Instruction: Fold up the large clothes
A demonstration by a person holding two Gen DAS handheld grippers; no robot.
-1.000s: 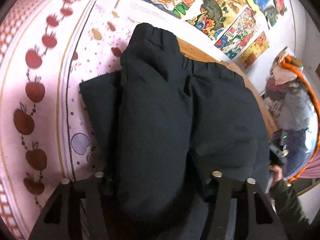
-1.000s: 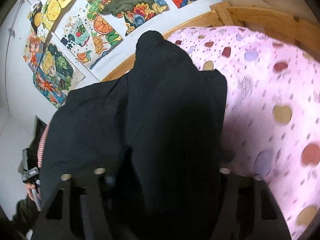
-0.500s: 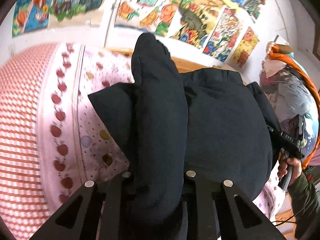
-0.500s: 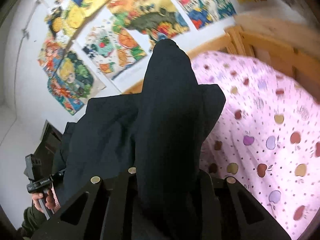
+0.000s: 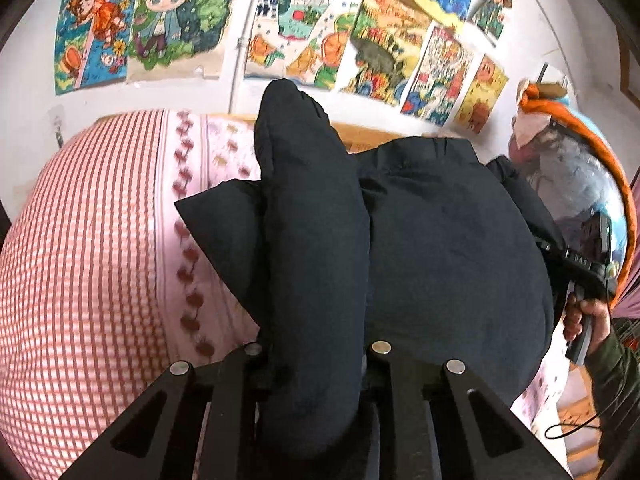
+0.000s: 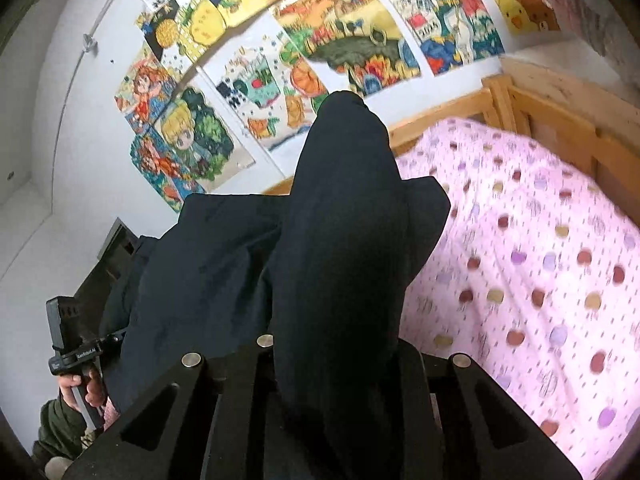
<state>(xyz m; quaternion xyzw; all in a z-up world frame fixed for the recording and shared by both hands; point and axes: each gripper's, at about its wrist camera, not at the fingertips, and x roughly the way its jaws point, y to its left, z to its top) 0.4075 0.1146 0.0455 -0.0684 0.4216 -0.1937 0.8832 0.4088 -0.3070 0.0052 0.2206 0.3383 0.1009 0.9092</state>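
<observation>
At frame centre, both my jaws grip bunched folds of the dark navy fabric garment (image 5: 440, 248), lifted above the pink apple-print bed (image 6: 540, 264). Raise both corners evenly; keep the edge taut.

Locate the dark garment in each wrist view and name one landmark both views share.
Left wrist: dark garment fills the centre, a fold running up from the left gripper.
Right wrist: dark garment centre and left, pinched in the right gripper.
Shared landmark: the blond cartoon poster.
</observation>
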